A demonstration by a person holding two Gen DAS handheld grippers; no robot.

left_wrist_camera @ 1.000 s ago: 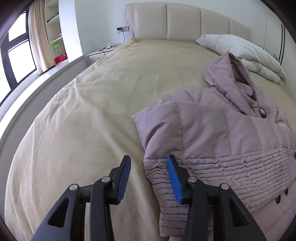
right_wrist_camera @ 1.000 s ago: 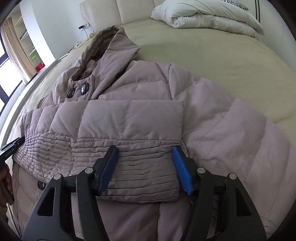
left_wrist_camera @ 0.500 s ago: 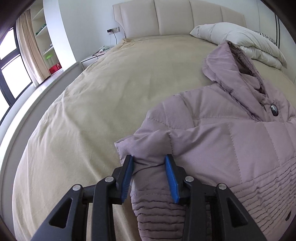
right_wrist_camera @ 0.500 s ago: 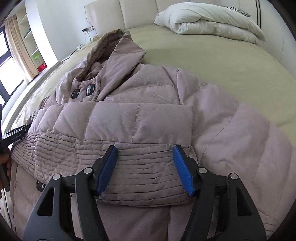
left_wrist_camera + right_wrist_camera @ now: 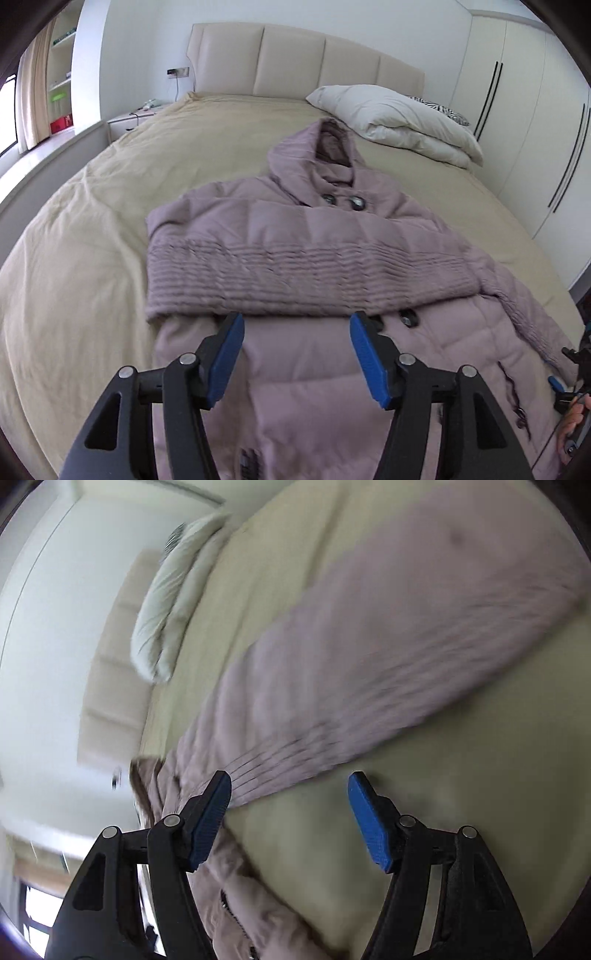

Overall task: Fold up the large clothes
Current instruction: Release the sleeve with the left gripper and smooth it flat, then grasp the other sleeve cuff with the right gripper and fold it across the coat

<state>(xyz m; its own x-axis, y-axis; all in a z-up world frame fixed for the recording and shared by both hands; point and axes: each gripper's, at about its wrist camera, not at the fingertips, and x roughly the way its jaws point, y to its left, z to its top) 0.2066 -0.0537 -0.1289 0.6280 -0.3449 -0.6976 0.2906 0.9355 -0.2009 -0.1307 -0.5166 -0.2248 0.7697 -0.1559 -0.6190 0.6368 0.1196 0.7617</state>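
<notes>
Two grippers, both spread and pinching nothing. Left gripper (image 5: 297, 352) is hovering over the lower body of the mauve padded coat (image 5: 295, 258), blue pads wide apart above the fabric and not touching it. Coat is lying face up in the middle of the bed (image 5: 92, 221), hood (image 5: 325, 155) pointing toward the headboard (image 5: 295, 59). One sleeve is lying folded straight across the chest, ribbed cuff end reaching the coat's left edge, likely placed there to square the garment before the next fold. Other sleeve (image 5: 517, 302) is trailing out to the right, not yet folded in. Right gripper (image 5: 290, 808) is hanging beside this sleeve over bare bedspread (view is badly blurred and rolled sideways), jaws wide, probably lining up to take the cuff. Pillows (image 5: 395, 118) are sitting well apart from the coat, near the headboard
</notes>
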